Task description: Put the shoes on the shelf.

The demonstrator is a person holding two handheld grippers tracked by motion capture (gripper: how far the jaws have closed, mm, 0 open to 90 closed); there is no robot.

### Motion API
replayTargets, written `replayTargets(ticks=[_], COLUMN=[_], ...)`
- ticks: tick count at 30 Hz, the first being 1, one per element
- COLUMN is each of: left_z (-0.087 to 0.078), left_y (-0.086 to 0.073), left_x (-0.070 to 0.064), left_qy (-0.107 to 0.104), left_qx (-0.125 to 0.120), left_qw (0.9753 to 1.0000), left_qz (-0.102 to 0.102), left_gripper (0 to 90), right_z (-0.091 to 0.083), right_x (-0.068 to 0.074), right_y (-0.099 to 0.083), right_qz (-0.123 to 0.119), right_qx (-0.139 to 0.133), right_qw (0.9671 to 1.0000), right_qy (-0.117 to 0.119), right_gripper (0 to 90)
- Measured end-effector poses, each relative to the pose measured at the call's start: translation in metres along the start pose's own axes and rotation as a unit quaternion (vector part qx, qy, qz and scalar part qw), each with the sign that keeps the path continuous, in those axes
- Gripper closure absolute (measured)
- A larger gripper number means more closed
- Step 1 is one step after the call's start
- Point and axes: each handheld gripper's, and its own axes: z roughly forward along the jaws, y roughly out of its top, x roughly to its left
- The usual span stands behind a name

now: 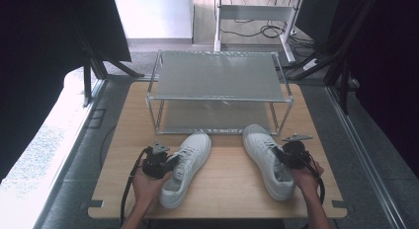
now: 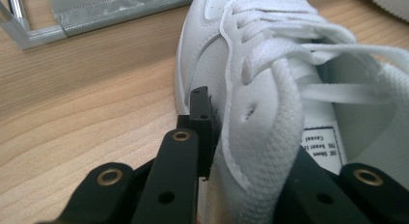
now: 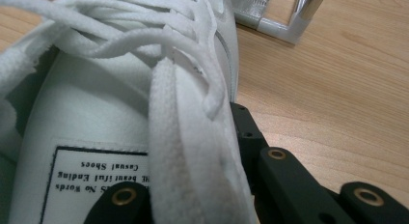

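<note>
Already each tool has a shoe by the collar: the left tool (image 1: 165,162) is clamped on the outer wall of the left shoe (image 1: 187,165), the right tool (image 1: 282,155) on the outer wall of the right shoe (image 1: 267,160). Both shoes lie on the tabletop (image 1: 222,184) just in front of the two-tier rack (image 1: 217,73), heels toward the person, toes toward the rack's open lower shelf (image 1: 212,115). Their long axes splay slightly but run nearly straight at it, so the coming move looks like a plain forward push or lift.
</note>
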Motion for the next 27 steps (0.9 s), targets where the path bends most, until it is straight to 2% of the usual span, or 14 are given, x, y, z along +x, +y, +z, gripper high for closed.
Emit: replayTargets(ticks=[4, 10, 13, 17, 22, 25, 27], left_z=[-0.002, -0.011, -0.018, -0.027, -0.036, -0.038, -0.039], left_y=[0.000, 0.000, 0.000, 0.000, 0.001, 0.000, 0.000], left_x=[0.002, 0.009, 0.015, 0.022, 0.025, 0.028, 0.029], left_qy=[-0.008, -0.019, -0.032, -0.050, -0.074, -0.096, -0.114], left_qx=[-0.009, -0.025, -0.045, -0.091, -0.114, -0.122, -0.128], left_qw=[0.9999, 0.9994, 0.9980, 0.9934, 0.9886, 0.9847, 0.9811], left_qz=[-0.001, -0.015, -0.031, -0.049, -0.065, -0.080, -0.091], left_gripper=[83.0, 83.0, 83.0, 83.2, 83.2, 83.1, 83.1], right_z=[-0.001, -0.007, -0.013, -0.021, -0.029, -0.033, -0.035], right_x=[-0.001, 0.001, -0.004, -0.009, -0.010, -0.011, -0.011], right_y=[-0.001, -0.001, -0.003, -0.004, -0.003, -0.003, -0.003], right_qz=[0.010, 0.010, 0.026, 0.046, 0.056, 0.064, 0.070], right_qx=[-0.012, -0.039, -0.055, -0.074, -0.094, -0.104, -0.113], right_qw=[0.9998, 0.9991, 0.9974, 0.9939, 0.9907, 0.9876, 0.9849], right_qy=[0.014, 0.015, 0.038, 0.067, 0.082, 0.100, 0.111], right_gripper=[87.0, 87.0, 87.0, 86.9, 86.8, 86.8, 86.8])
